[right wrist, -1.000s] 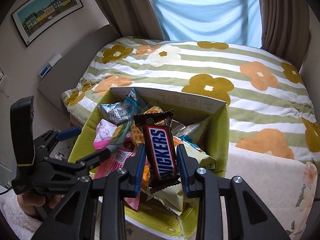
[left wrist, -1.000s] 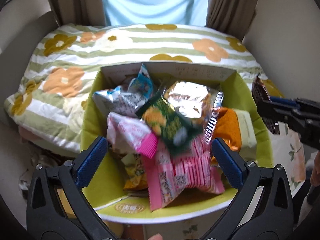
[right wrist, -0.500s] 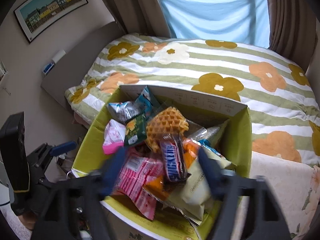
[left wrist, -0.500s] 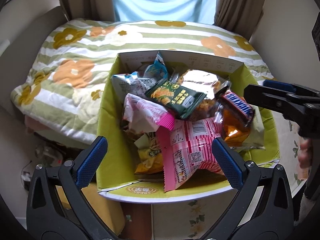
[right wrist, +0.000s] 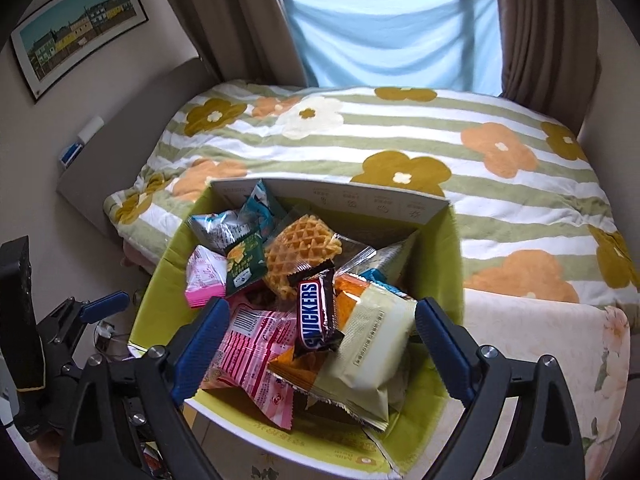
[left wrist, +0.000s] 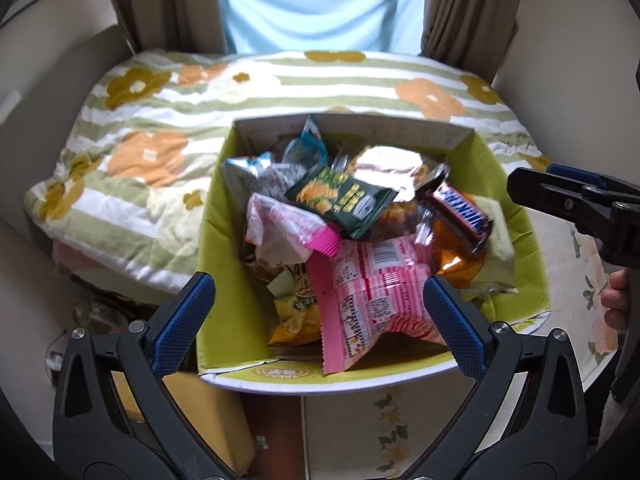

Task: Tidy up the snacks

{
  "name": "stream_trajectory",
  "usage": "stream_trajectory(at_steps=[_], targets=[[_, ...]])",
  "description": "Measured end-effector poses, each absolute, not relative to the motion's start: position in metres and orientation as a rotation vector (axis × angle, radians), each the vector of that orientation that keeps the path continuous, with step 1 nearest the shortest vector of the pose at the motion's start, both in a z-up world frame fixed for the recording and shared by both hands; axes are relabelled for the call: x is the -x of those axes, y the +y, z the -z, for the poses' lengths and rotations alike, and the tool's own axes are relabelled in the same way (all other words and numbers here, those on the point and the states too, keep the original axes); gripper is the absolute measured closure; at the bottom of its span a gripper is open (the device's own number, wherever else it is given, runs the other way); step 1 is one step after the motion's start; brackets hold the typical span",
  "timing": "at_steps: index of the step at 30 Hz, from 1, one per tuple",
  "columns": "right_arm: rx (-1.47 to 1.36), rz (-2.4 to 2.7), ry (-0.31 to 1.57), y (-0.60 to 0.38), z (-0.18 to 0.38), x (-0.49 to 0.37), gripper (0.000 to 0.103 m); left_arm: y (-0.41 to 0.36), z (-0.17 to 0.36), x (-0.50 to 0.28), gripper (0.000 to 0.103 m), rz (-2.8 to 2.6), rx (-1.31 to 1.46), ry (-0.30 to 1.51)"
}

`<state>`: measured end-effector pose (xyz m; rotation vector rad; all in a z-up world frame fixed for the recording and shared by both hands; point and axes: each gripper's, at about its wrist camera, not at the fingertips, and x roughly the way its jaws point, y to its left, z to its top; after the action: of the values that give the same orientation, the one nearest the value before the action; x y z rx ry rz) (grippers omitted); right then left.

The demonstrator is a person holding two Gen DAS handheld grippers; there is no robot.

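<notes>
The right gripper (right wrist: 320,336) is seen with its jaws opening wide, nothing pressed between the 2 blue pads. Just beyond them the Snickers bar (right wrist: 317,312) is lying free on the heap of snack packets (waffle (right wrist: 301,249) behind it) inside the green box (right wrist: 448,264). The left gripper (left wrist: 320,312) is held wide apart too, empty, above the pink packet (left wrist: 372,292).
</notes>
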<state>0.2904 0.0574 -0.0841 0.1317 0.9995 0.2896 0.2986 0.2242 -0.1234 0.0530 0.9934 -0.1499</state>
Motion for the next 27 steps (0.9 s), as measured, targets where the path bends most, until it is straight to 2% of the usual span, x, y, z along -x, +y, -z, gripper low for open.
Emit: stream_trajectory(at_steps=[7, 14, 27], targets=[[-0.13, -0.247, 0.887, 0.03, 0.038, -0.255, 0.011, 0.206, 0.07, -0.261, 0.0, 0.136, -0.058, 0.856], [-0.083, -0.169, 0.716, -0.007, -0.016, -0.184, 0.011, 0.178, 0.015, -0.195, 0.0, 0.132, -0.037, 0.681], [-0.041, 0.034, 0.595, -0.062, -0.045, -0.062, 0.01, 0.132, -0.016, -0.084, 0.0, 0.143, -0.011, 0.541]])
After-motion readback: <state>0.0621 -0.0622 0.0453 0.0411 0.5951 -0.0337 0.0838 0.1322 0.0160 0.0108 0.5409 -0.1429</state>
